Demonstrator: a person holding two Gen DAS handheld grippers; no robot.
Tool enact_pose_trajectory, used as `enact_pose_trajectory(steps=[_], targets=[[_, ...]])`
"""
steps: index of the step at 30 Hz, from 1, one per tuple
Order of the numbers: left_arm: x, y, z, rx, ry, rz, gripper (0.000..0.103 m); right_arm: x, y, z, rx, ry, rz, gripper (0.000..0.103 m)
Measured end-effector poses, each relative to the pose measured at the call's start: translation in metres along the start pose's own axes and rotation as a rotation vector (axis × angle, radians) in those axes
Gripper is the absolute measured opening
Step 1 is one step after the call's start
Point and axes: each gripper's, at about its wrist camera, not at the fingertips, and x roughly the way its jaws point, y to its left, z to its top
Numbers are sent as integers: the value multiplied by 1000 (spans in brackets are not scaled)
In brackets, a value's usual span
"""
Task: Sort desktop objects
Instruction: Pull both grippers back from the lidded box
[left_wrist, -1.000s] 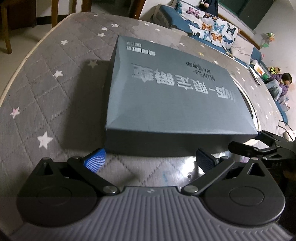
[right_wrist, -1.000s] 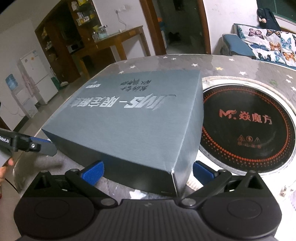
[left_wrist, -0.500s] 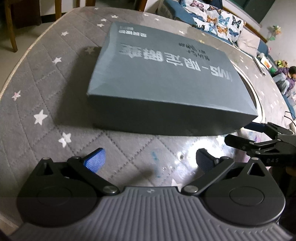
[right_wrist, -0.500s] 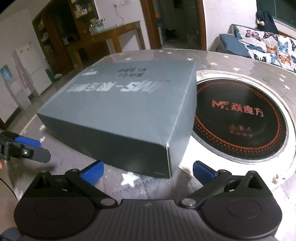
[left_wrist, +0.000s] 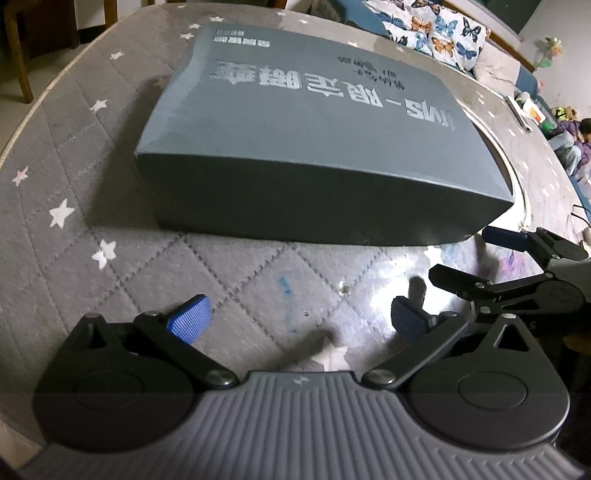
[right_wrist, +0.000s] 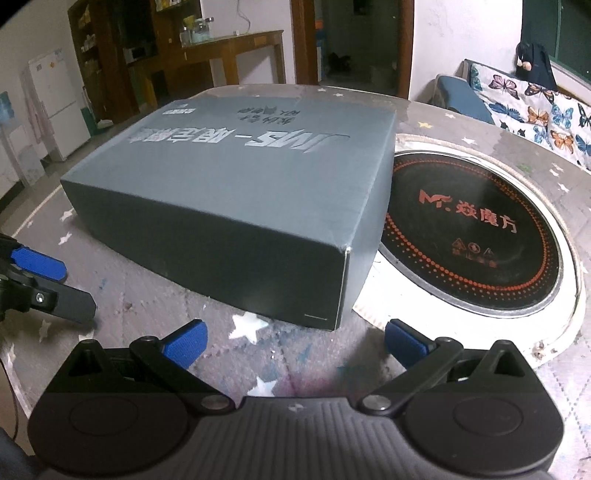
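Observation:
A large dark grey cardboard box (left_wrist: 314, 122) with silver lettering lies flat on the round table, its lid closed; the same box (right_wrist: 236, 192) fills the middle of the right wrist view. My left gripper (left_wrist: 299, 317) is open, a short way back from the box's near side, with nothing between its blue pads. My right gripper (right_wrist: 295, 341) is open too, just short of the box's near corner. Each gripper shows at the edge of the other's view: the right gripper (left_wrist: 517, 258) and the left gripper (right_wrist: 40, 277).
The table carries a grey quilted cover with white stars (left_wrist: 62, 218). A round black induction hob (right_wrist: 469, 229) is set in the table, and the box overlaps its left rim. A sofa with butterfly cushions (right_wrist: 535, 110) and a seated person (left_wrist: 576, 144) lie beyond.
Both grippers have drawn back from the box; a second ago their open fingers flanked its near edge and corner. The box has stayed on the table.

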Motion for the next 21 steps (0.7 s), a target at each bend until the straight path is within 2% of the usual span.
enact_pose_trajectory(steps=[21], targets=[[16,-17,-4,31,-25,105,103,4,7,-6,-22,-22,-43,103]])
